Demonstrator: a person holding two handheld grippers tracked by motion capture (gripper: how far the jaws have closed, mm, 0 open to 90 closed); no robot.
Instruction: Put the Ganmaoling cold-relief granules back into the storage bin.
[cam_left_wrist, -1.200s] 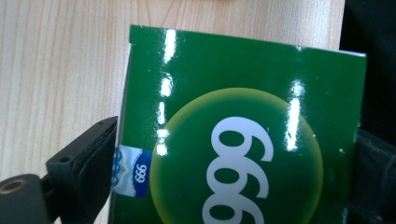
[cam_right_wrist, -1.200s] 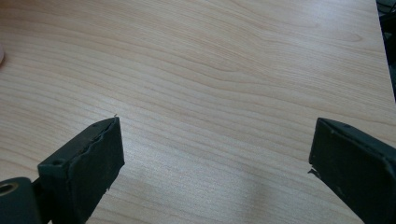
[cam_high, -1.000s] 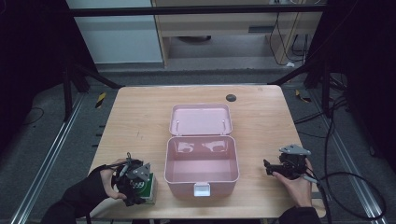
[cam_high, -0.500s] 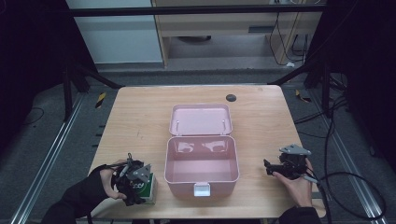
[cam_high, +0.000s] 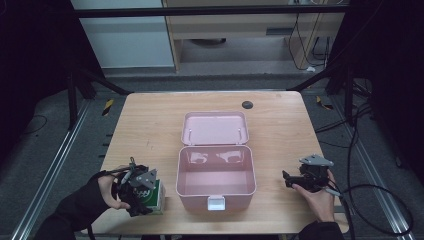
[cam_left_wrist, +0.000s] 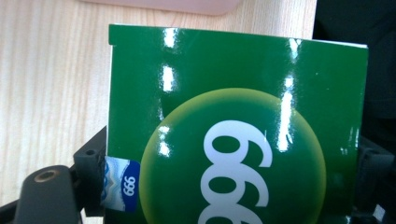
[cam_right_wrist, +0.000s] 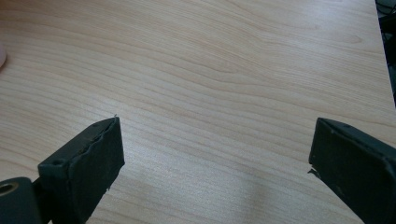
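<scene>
The left gripper (cam_high: 142, 192) pinches a green box (cam_left_wrist: 236, 135) at the lower left of the high view. In the left gripper view its jaws have just been closing, and now they press on both sides of the box, low down. The box sits at the table's (cam_high: 150, 125) front edge, just beside the pink case (cam_high: 216, 175).

What could go wrong? The box is shiny and smooth, and the jaws hold it only near one end. It may slip or tip out if the hand swings fast. It is also very close to the table's edge, so if it drops it could fall off onto the floor.

The right gripper (cam_high: 292, 181) rests at the lower right of the high view. In its own view the jaws stand wide apart with nothing between them, just bare wood.

The pink case is open in the middle, and its lid (cam_high: 214, 128) lies back flat behind it. The near wall of the case stands between the box and the inside, so the box probably has to go up and over it. A white latch (cam_high: 216, 203) sticks out at the front. A small dark round spot (cam_high: 247, 104) sits far back on the table, well apart from everything.
</scene>
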